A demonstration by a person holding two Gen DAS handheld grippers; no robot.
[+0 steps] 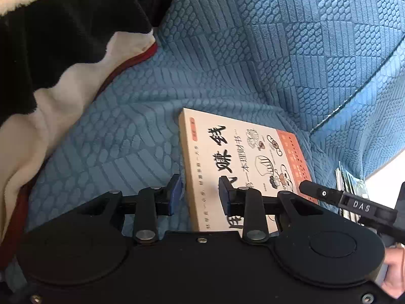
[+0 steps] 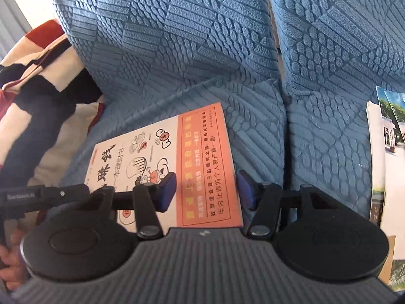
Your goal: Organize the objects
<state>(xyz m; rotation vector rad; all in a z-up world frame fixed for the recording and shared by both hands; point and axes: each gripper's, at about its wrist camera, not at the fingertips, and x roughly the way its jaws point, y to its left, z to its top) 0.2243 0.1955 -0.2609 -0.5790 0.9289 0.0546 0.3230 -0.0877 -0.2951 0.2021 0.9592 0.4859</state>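
While book (image 1: 243, 157) lies on blue sofa (image 1: 253, 50), left tool (image 1: 200, 192) and right tool (image 2: 206, 192) straddle its edges, pad contact unclear.

A blue quilted sofa cover (image 1: 253, 50) spreads over seat and backrest, embossed with ovals and bars. A fleece blanket (image 1: 50, 63) in black, cream and red lies bunched on the seat's left side, touching the backrest.
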